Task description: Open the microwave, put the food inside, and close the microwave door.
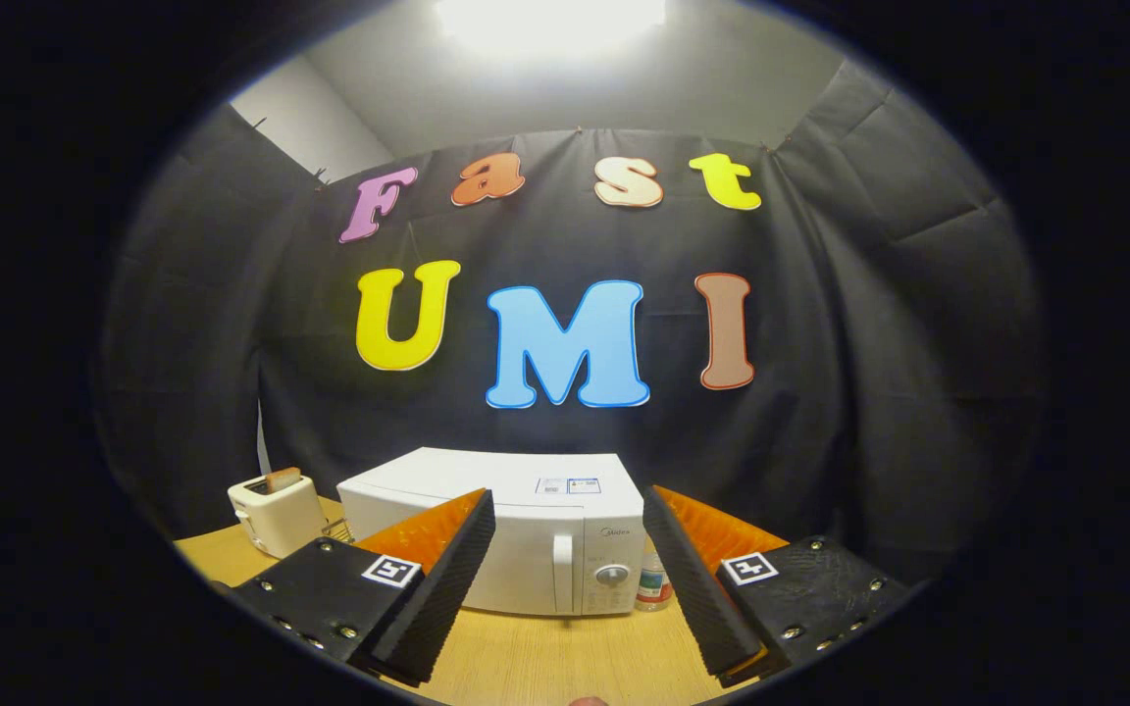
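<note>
Table: a light wooden table (545,657) is carrying everything in front of you, its bare top showing between the fingers of your tool.

Room: black cloth is hanging as the booth's wall (869,392) behind the table, a pale plain wall is rising above it, and a bright ceiling lamp (550,20) is glaring overhead.

Tool: your tool (568,579) is hovering above the near part of the table, its two fingers standing wide apart and gripping nothing.

Item 1: a white box-shaped microwave oven (526,529) is sitting toward the back of the table, beyond the fingers and framed in the gap between them. Its door is standing closed, with a vertical white handle (562,574) and a round dial (612,576) facing you.

Item 2: a cream-white toaster (276,515) is standing to the left of the microwave, near it, with a brown slice (282,479) poking up from its slot.

Item 3: a small bottle with a red label (655,583) is standing just beside the microwave's right front corner, partly hidden by your right finger.

Item 4: a bit of wire rack is showing between toaster and microwave; you cannot tell more.
</note>
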The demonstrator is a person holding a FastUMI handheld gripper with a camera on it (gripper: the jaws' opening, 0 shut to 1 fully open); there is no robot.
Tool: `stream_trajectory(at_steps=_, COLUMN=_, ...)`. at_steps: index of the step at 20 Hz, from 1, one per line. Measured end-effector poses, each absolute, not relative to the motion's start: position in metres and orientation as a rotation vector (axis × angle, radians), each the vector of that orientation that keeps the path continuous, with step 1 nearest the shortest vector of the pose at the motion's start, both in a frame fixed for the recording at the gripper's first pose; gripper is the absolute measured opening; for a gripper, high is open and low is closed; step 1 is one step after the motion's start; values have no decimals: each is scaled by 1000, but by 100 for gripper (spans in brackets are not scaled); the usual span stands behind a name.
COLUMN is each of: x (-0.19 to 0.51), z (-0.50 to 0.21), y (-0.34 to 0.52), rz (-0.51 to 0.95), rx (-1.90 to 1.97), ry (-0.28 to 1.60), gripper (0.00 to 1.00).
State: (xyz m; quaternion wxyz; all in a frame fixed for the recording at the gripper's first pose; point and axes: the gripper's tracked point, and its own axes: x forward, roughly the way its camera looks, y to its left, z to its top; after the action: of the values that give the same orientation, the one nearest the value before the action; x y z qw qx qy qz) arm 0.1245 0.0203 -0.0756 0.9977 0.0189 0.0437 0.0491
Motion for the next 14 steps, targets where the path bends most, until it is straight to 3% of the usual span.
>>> stream_trajectory(at_steps=14, x=202, z=-169, y=38, rz=151, rx=-36, ry=228, gripper=96)
